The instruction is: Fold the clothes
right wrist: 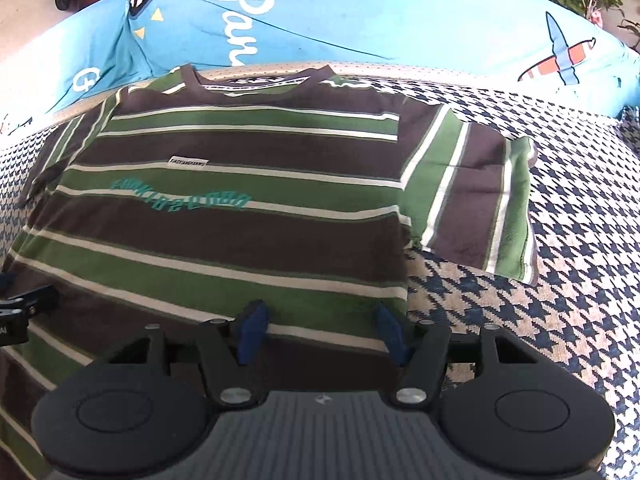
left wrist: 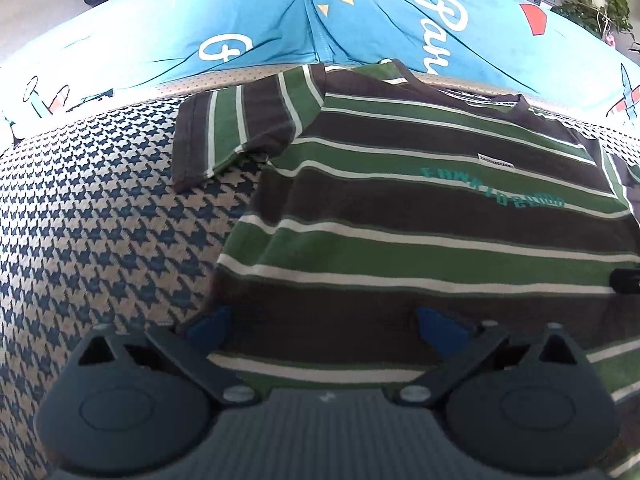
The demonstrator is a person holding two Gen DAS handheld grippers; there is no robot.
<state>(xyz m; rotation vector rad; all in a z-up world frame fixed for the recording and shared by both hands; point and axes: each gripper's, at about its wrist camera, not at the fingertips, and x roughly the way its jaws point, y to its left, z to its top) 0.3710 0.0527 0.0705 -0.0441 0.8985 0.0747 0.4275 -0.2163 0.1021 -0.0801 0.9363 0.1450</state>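
Left wrist view shows us the striped T-shirt (left wrist: pixel 420 216) spread flat on the houndstooth bed cover (left wrist: pixel 100 220), our left tool (left wrist: pixel 322 326) and right tool (right wrist: pixel 320 330) both spread open over its lower half.

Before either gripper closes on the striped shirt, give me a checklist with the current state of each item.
1. Striped shirt spread flat on the houndstooth cover, front up: ok.
2. Both sleeves laid out to the sides, unfolded: ok; one sleeve in the left view, the other sleeve in the right.
3. Left gripper open, over the lower part of the shirt: ok.
4. Right gripper open, near the shirt's lower side edge: ok.
5. Fingers already touching the fabric: cannot tell.
6. Blue printed bedding apart from the collar: ok, a strip of cover shows between.
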